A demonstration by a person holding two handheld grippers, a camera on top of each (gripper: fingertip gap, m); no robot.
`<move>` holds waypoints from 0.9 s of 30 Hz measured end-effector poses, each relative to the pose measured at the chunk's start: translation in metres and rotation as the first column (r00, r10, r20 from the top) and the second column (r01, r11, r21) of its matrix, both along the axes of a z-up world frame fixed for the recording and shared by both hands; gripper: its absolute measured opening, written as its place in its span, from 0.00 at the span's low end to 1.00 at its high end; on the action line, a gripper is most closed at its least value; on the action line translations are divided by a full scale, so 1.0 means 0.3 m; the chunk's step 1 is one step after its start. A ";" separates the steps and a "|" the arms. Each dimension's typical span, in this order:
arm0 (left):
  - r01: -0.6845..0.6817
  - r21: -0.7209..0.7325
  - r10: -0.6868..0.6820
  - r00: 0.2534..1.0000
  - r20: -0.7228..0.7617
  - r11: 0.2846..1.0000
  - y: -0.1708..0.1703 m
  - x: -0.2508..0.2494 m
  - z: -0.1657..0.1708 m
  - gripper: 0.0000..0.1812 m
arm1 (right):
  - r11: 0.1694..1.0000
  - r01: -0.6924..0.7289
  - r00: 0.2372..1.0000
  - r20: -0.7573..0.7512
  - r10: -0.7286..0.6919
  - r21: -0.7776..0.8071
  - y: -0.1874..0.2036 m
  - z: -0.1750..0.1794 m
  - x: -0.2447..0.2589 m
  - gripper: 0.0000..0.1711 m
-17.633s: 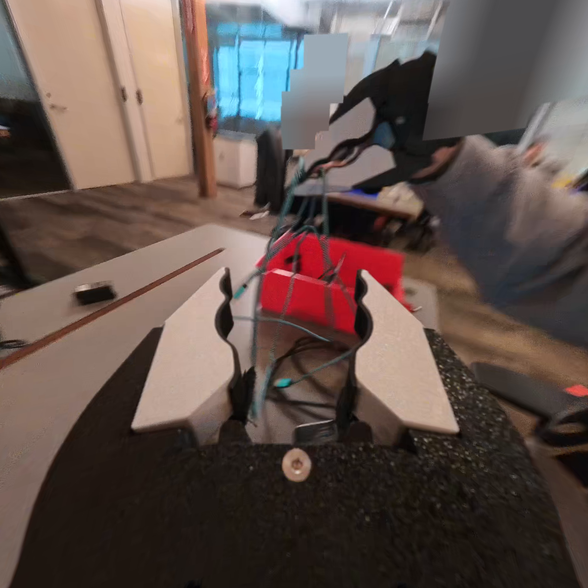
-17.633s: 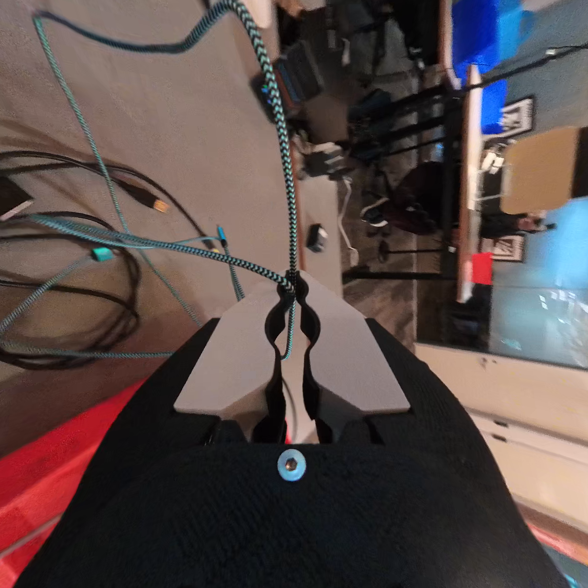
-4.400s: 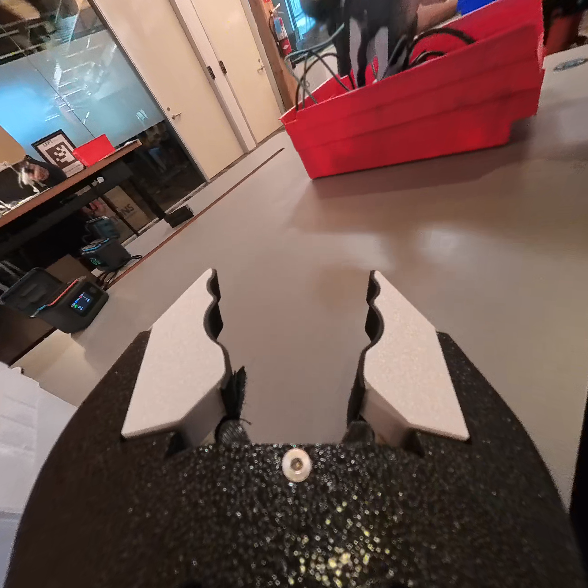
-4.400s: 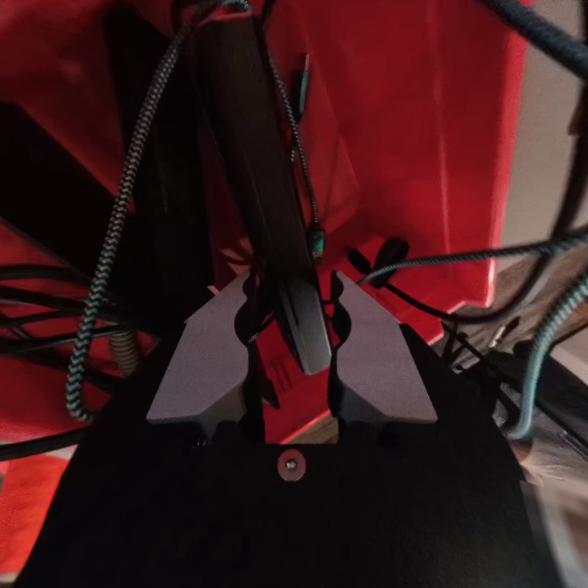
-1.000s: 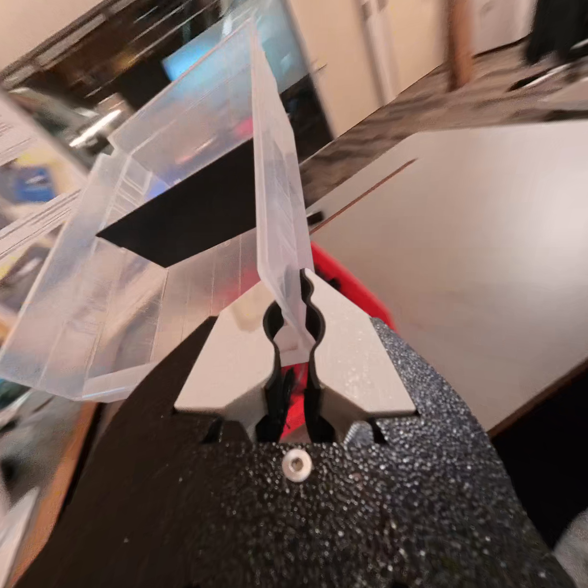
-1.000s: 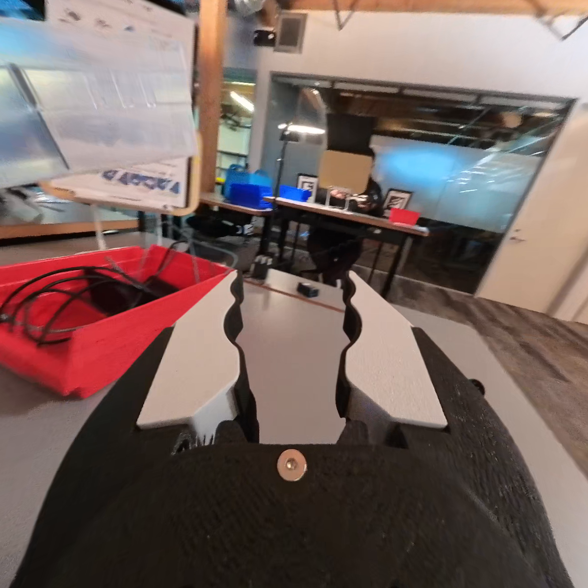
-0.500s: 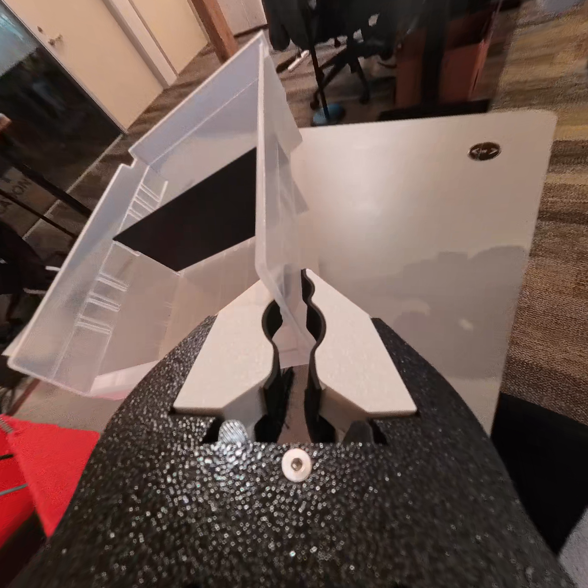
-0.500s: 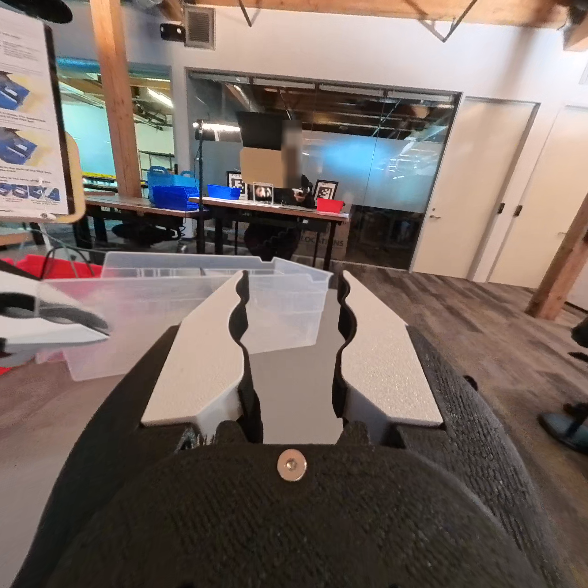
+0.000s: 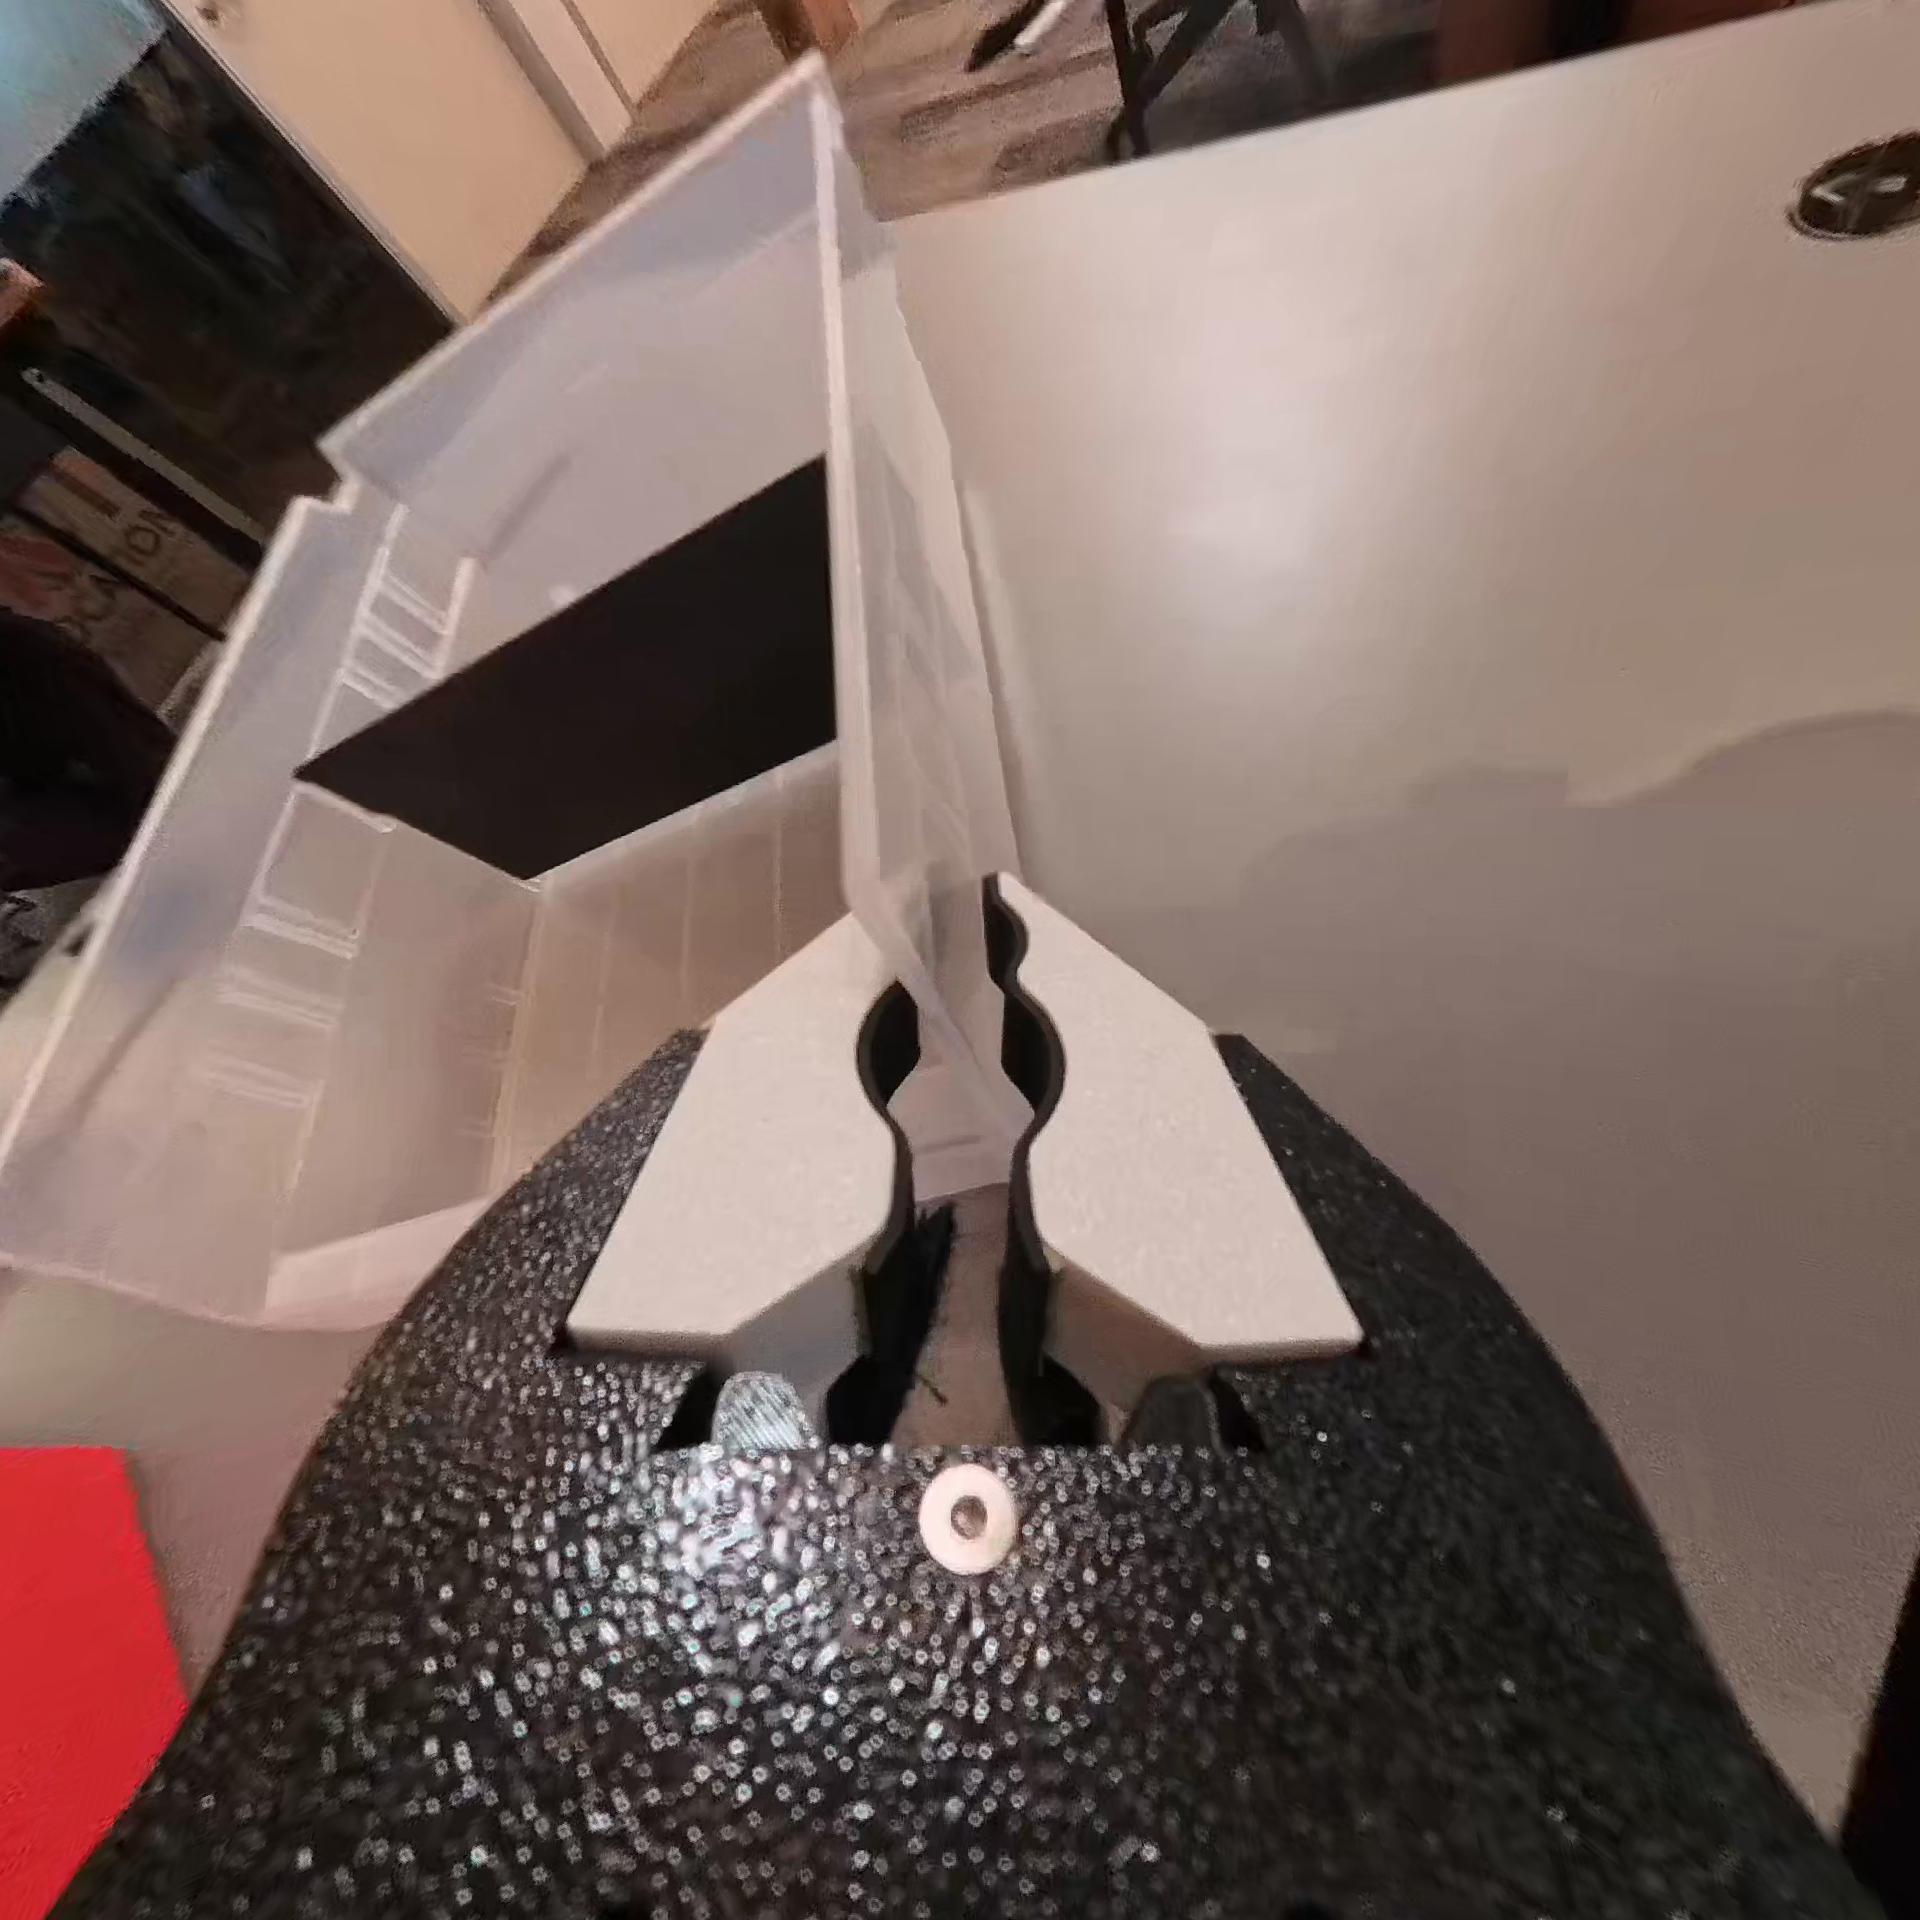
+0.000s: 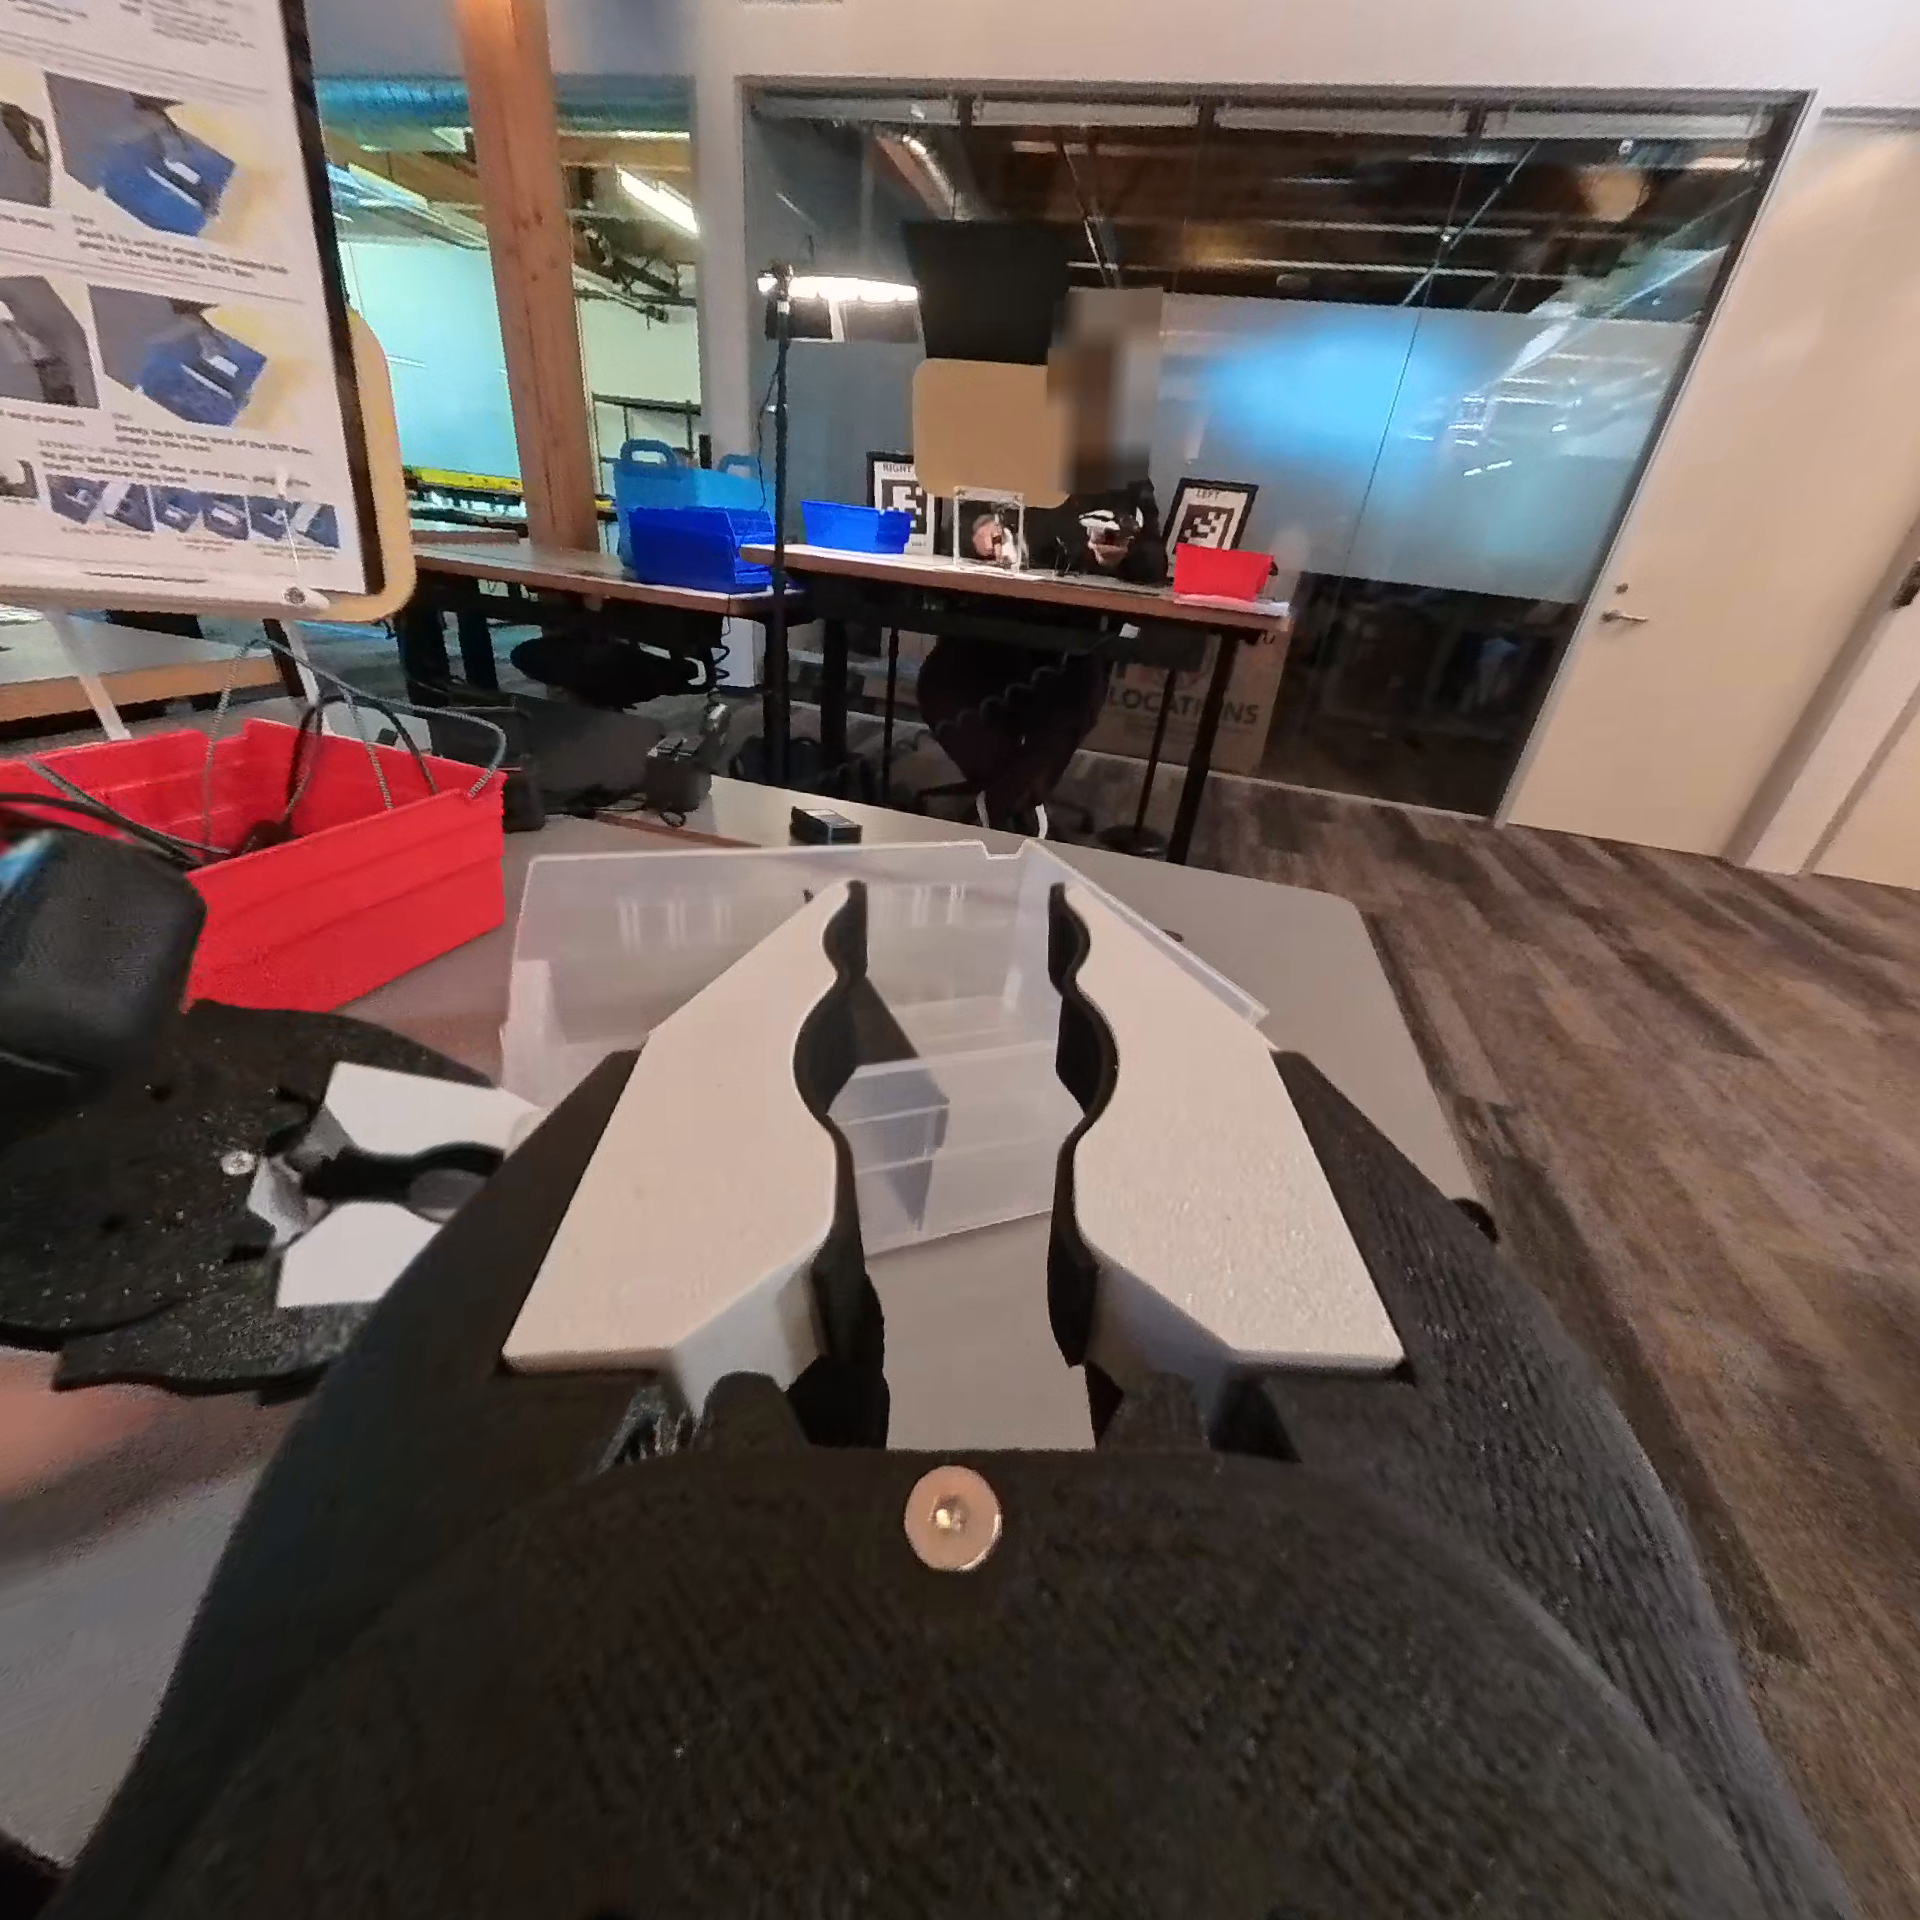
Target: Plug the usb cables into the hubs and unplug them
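Clear plastic bin [image 9: 582,665] wall pinched by left gripper [image 9: 940,997] | right gripper [image 10: 951,1060] spread, empty | cables in red bin [image 10: 343,873] at 10 o'clock | step: setting bin on table [image 9: 1455,520]; next: release, fetch cables.

I see a clear plastic bin [image 9: 582,582], smooth and faintly frosted, on the matt grey tabletop [image 9: 1455,644]. My left gripper [image 9: 940,935] has matt, finely grained white fingers [image 9: 1164,1143] on a rough, speckled black body. The red bin [image 10: 343,883] looks like matt plastic.
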State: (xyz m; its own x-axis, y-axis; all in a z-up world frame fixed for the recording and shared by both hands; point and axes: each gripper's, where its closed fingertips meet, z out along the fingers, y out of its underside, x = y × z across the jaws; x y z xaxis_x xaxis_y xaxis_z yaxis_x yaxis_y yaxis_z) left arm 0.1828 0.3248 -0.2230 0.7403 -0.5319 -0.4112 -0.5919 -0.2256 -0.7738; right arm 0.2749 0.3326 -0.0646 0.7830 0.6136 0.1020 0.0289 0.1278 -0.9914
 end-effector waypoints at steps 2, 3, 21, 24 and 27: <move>0.018 0.010 -0.018 0.999 0.027 1.000 -0.018 0.014 0.013 0.10 | 1.000 -0.014 1.000 0.018 0.014 -0.018 -0.001 -0.012 -0.023 0.22; 0.026 0.039 -0.028 0.999 0.047 0.999 -0.033 0.013 0.045 0.16 | 0.999 -0.016 0.999 0.030 0.017 -0.034 0.002 -0.022 -0.033 0.23; -0.847 0.162 0.781 0.529 0.332 0.506 -0.591 -1.459 0.263 0.44 | 0.887 0.211 0.931 0.362 -0.054 -0.410 0.048 -0.406 -0.354 0.77; -0.851 0.007 0.799 0.495 0.343 0.524 -0.599 -1.537 0.157 0.42 | 0.862 0.231 0.908 0.419 -0.023 -0.452 0.045 -0.469 -0.350 0.65; -0.808 -0.117 0.791 0.519 0.324 0.578 -0.574 -1.537 0.074 0.38 | 0.854 0.239 0.893 0.450 -0.007 -0.462 0.045 -0.488 -0.331 0.59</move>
